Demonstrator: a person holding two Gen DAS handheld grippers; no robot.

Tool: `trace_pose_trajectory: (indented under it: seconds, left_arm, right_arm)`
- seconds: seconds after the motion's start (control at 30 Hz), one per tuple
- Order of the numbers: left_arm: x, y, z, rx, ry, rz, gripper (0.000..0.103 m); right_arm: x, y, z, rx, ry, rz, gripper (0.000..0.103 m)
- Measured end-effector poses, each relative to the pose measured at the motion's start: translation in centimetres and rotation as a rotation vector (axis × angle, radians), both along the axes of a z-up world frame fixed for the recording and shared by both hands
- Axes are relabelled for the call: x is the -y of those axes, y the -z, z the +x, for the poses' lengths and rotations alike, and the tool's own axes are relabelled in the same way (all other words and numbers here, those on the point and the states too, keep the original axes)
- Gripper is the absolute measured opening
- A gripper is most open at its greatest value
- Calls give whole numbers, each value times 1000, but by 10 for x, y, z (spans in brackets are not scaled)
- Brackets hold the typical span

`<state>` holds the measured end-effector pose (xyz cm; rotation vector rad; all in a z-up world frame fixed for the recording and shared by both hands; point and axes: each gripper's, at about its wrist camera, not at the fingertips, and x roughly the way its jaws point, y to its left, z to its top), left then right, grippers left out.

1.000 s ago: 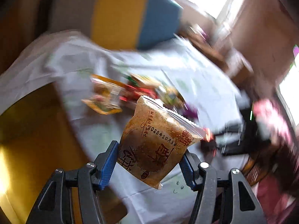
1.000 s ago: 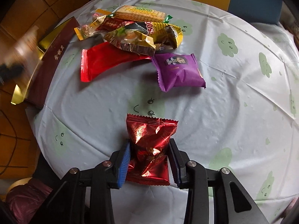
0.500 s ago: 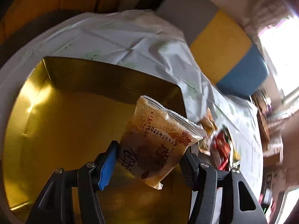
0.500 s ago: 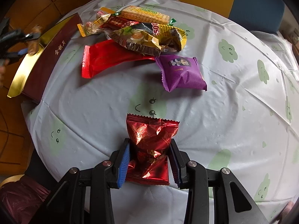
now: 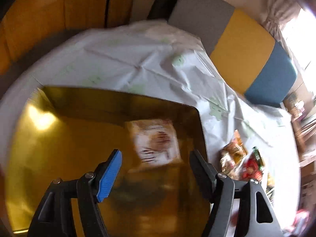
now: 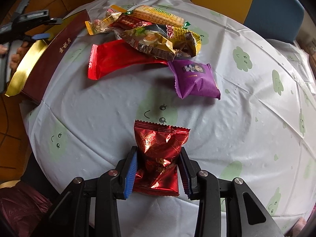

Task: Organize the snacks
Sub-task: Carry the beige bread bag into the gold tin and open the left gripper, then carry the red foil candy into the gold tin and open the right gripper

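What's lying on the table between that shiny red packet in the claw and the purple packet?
Only bare tablecloth, the right wrist view shows, between the dark red foil packet held by the right gripper and the purple packet.

Box (image 5: 65, 148) interior: gold, mirror-glossy, metal or foil-lined, can't tell which; outer wall in my right view is matt maroon with gold lettering. Tablecloth (image 6: 246, 118): smooth pale plastic sheet, creased, slight sheen, green prints. Red packet (image 6: 158, 158) between my right gripper (image 6: 159, 169) pads: crinkled metallic foil, very shiny. Purple packet (image 6: 195, 79): matt plastic film. Long red wrapper (image 6: 118, 58): glossy film. My left gripper (image 5: 156, 169): matt black plastic, ribbed blue pad. Packet in box (image 5: 156, 140): blurred, finish unclear.
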<state>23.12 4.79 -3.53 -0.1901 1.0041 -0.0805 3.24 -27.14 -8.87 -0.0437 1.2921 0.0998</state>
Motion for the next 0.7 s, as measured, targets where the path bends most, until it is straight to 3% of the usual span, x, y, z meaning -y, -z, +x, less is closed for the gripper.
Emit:
trace_pose_trajectory:
  seconds: [0.13, 0.3, 0.7]
  left_arm:
    - [2, -30, -47, 158, 10, 144, 72]
    - [-4, -47, -98, 254, -27, 258, 72]
    - [-44, -57, -170, 294, -163, 205, 72]
  right_arm:
    - [-1, 0, -1, 6, 0, -6, 40]
    - [-2, 0, -3, 22, -1, -22, 39]
    - [-13, -5, -13, 61, 35, -67, 37]
